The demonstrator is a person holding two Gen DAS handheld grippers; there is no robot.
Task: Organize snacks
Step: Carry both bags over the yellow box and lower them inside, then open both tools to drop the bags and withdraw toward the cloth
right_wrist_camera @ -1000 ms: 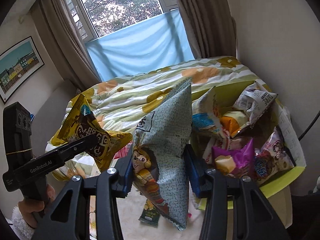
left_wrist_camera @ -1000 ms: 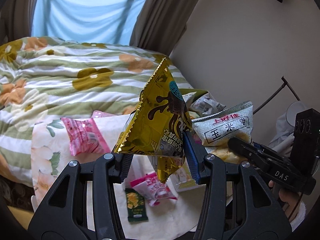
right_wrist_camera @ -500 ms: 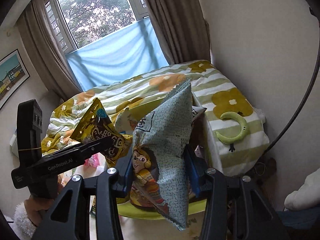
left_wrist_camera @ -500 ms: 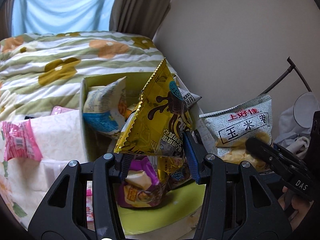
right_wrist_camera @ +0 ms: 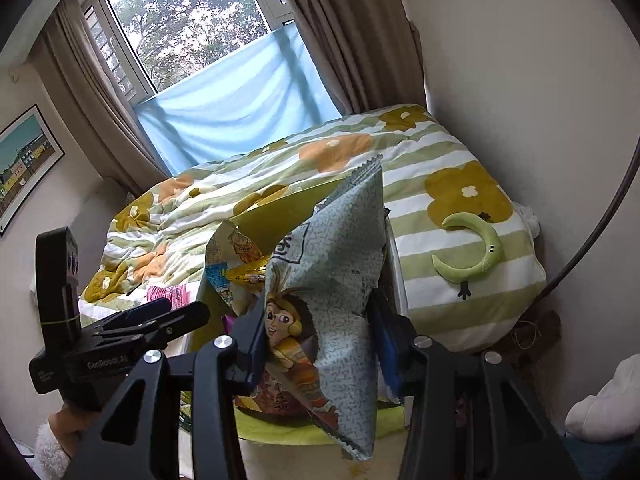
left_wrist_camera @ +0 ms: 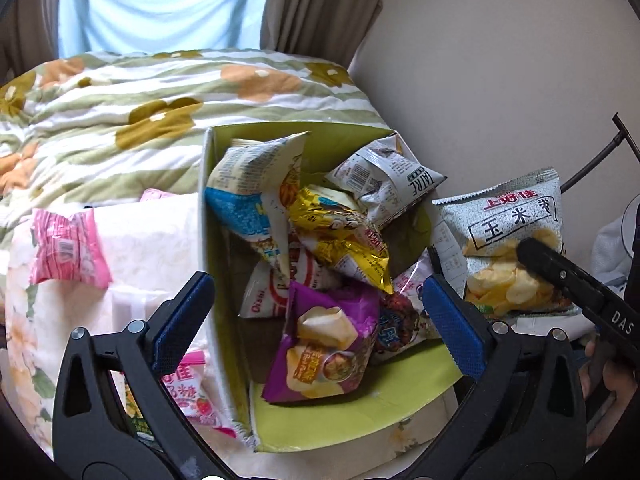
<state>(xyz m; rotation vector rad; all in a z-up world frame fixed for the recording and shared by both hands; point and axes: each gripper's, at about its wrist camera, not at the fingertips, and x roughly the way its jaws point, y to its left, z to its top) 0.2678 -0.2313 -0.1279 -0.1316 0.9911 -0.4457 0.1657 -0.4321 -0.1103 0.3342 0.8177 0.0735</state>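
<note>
Left gripper (left_wrist_camera: 320, 312) just sprung wide, empty; crinkly gold foil snack bag (left_wrist_camera: 340, 236) dropped into green cardboard box (left_wrist_camera: 340, 420), twelve o'clock. Right gripper (right_wrist_camera: 320, 344) clamped on pale speckled chip bag (right_wrist_camera: 332, 280), probably next in.

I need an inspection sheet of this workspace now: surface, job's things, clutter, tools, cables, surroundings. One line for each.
Surface: floral cloth beside the bed; green box stands on it.
Job's things: yellow bag, purple bag and other packets lie in the box; pink packet lies outside on the cloth.
Clutter: green crescent toy on the striped quilt.
Tools: left tool open, its jaws just opened, nothing between them; right tool shut on the grey chip bag, over the box.
Cables: dark curved rod or cable at the wall; cannot tell which.
Surroundings: window, curtains, framed picture.
</note>
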